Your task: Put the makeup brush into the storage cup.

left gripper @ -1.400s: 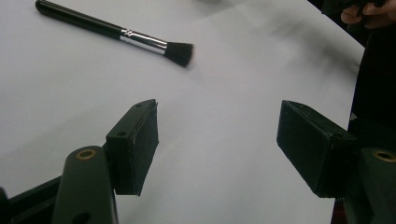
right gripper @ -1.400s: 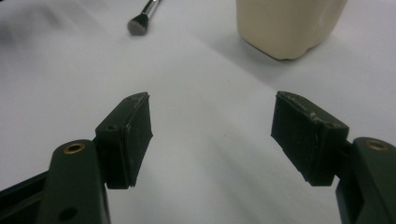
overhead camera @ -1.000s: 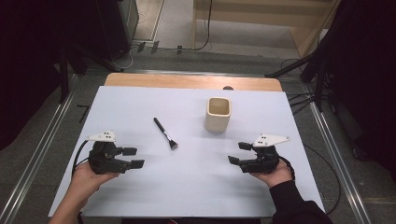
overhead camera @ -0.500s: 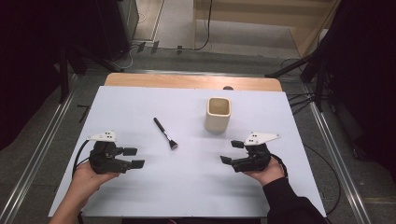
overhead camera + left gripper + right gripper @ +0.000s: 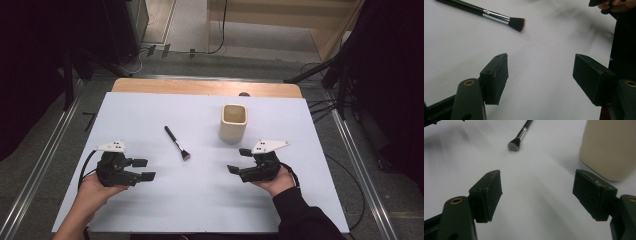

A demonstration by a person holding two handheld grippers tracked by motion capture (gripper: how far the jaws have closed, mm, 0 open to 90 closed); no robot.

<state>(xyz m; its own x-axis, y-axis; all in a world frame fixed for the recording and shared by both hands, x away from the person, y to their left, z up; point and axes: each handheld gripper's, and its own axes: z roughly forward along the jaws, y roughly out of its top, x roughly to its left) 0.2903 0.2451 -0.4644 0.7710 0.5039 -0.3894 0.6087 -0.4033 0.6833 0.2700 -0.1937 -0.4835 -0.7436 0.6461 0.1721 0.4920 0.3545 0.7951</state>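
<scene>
White table top (image 5: 150,115) under both tools. Left gripper (image 5: 144,169) low over it, jaws wide apart, nothing btwn. Black makeup brush (image 5: 177,142) lying flat just ahead of left gripper & off to its far side, bristles toward the grippers, handle pointing away; not touched. Right gripper (image 5: 239,161) held in right hand (image 5: 275,181), jaws spread apart too, empty. Beige square cup (image 5: 233,122) upright just beyond right gripper, near its outer jaw, apart from it. Brush betw. the two grippers, nearer far edge.
</scene>
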